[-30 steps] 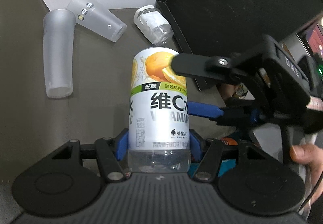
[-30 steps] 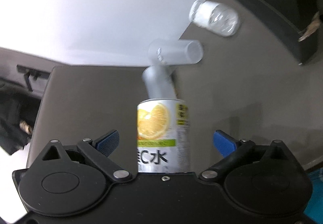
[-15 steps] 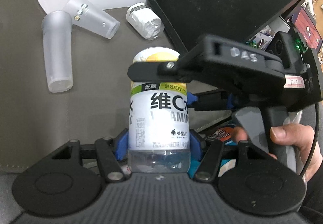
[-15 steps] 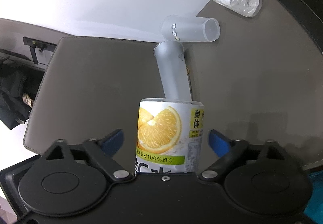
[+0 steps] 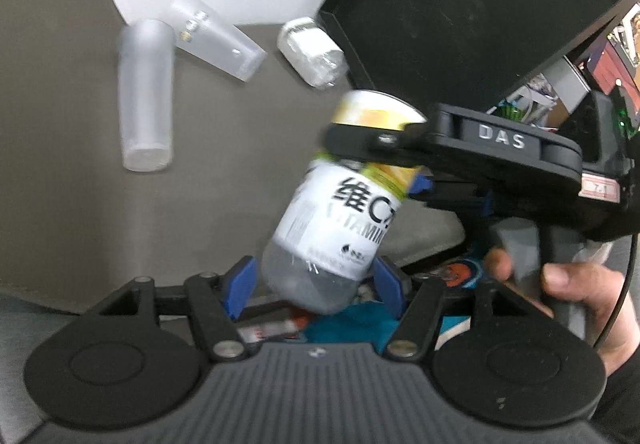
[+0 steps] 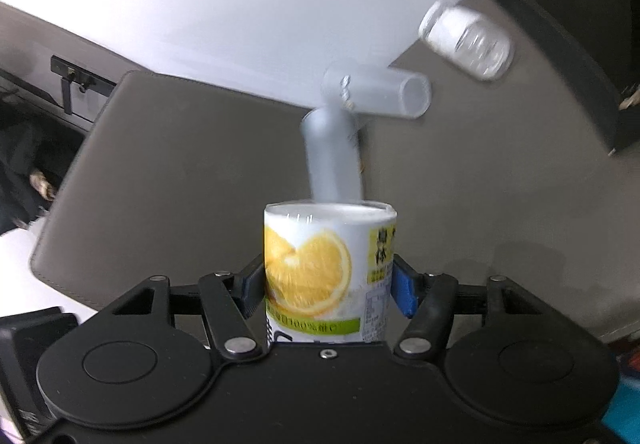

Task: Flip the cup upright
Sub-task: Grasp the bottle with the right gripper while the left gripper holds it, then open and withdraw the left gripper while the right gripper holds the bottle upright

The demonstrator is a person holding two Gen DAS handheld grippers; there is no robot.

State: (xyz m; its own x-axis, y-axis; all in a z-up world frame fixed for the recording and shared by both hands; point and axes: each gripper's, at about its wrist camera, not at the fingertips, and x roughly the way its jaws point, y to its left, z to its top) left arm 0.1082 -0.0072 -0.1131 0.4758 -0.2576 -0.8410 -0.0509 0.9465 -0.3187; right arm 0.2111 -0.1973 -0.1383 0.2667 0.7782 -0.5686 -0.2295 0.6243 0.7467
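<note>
Jaws of the right gripper are clamped on the upper half of the white-labelled plastic cup with the orange-slice print, while the left gripper has its blue pads spread beside the clear base, seemingly not pressing. The cup hangs tilted above the grey counter, held by one pair only. In judgement, the slick label could slip or swing during the turn, dropping onto the frosted tumblers lying nearby.
</note>
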